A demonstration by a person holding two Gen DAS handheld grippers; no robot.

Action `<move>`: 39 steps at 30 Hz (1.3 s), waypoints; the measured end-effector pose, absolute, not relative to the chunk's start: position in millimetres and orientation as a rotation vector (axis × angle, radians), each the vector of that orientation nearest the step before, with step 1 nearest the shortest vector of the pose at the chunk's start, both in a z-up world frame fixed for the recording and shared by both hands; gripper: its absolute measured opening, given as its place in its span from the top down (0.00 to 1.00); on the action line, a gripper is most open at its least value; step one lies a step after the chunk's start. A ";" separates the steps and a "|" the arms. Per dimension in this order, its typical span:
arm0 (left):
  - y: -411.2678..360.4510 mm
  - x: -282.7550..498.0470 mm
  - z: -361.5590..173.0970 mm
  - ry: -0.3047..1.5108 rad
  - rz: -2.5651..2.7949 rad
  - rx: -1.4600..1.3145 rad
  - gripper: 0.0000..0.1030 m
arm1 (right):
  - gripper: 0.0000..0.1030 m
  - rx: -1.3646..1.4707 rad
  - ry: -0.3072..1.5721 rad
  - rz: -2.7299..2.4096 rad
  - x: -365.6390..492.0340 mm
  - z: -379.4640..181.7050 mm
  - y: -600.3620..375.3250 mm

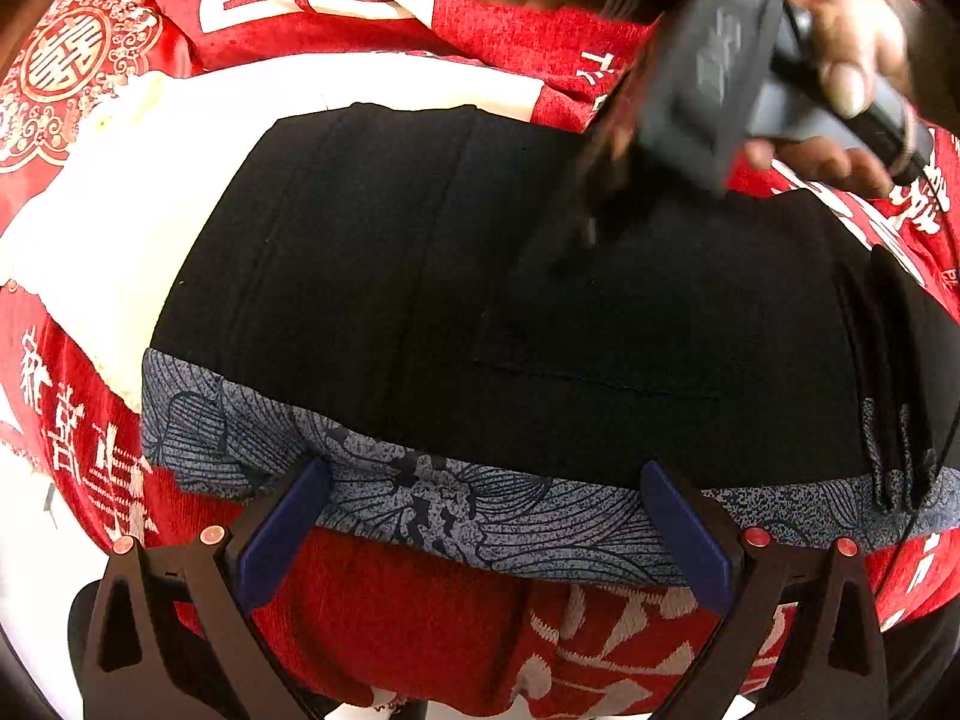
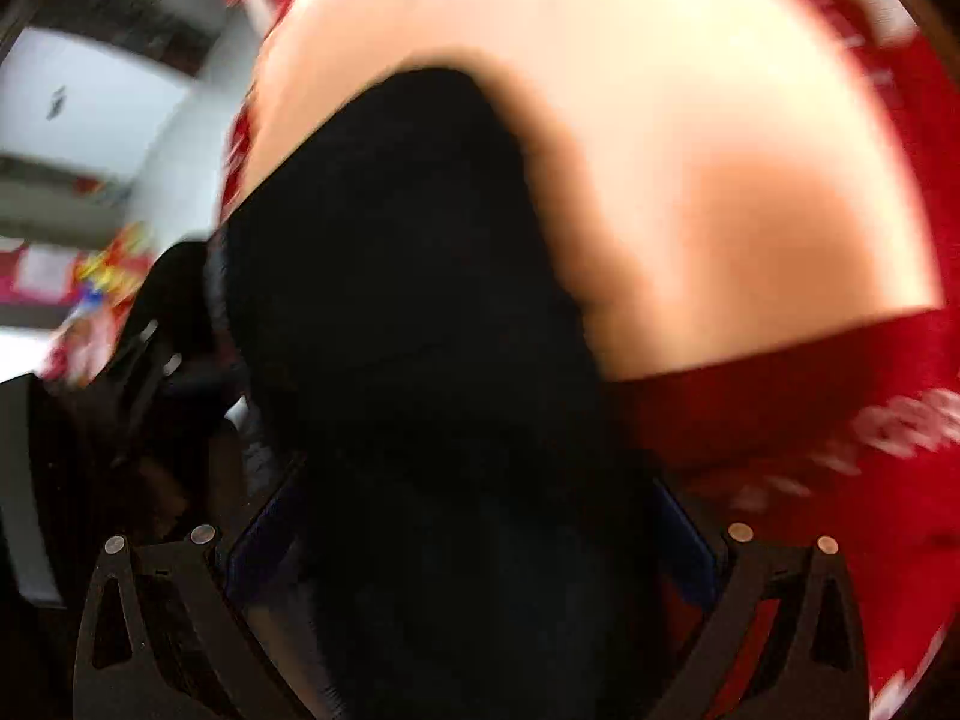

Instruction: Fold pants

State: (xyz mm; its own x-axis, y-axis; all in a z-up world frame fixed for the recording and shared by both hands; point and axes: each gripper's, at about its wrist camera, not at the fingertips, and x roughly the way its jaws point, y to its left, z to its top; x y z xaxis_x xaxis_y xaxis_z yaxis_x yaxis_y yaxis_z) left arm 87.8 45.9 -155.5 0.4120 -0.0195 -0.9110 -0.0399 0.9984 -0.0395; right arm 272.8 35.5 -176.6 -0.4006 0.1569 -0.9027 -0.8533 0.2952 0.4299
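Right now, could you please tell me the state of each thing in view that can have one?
pants: folded into a flat black stack, patterned grey band along the near edge, lying on the red bedspread.
left gripper: open, fingers spread at the patterned band, gripping nothing.
right gripper: fingers apart with black fabric between them; blurred, so a grip is unclear.

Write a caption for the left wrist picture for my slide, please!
Open left gripper at the patterned waistband of black pants on a red blanket, right gripper above.
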 end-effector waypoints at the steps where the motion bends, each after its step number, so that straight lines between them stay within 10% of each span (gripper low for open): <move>1: 46.5 88.2 -155.8 1.146 0.012 -0.057 0.00 | 0.01 -0.708 1.578 1.312 267.6 -181.1 38.8; 4: 49.3 91.0 -155.1 1.157 -0.003 -0.059 0.00 | 0.05 -0.793 1.559 1.332 260.4 -188.0 43.7; 8: 67.4 84.2 -137.6 1.133 -0.099 -0.103 0.00 | 0.56 -0.729 1.520 1.294 263.6 -167.0 25.8; 13: 128.7 71.0 -91.9 0.992 -0.150 -0.165 0.00 | 0.78 -0.775 1.312 1.249 230.8 -127.9 5.8; 20: 192.6 89.8 -78.2 0.885 -0.416 -0.169 0.00 | 0.80 -0.928 0.892 1.233 141.3 -75.8 -27.0; 30: 131.7 134.3 -115.7 0.992 -0.757 -0.019 0.00 | 0.80 -0.968 0.878 1.196 146.5 -78.1 -15.2; 34: 113.8 139.7 -125.4 1.086 -0.744 -0.009 0.74 | 0.78 -0.956 0.919 1.162 161.2 -81.6 -8.9; 39: 110.0 147.4 -124.0 1.203 -0.631 -0.097 0.74 | 0.45 -0.797 1.008 1.001 185.3 -74.4 -29.4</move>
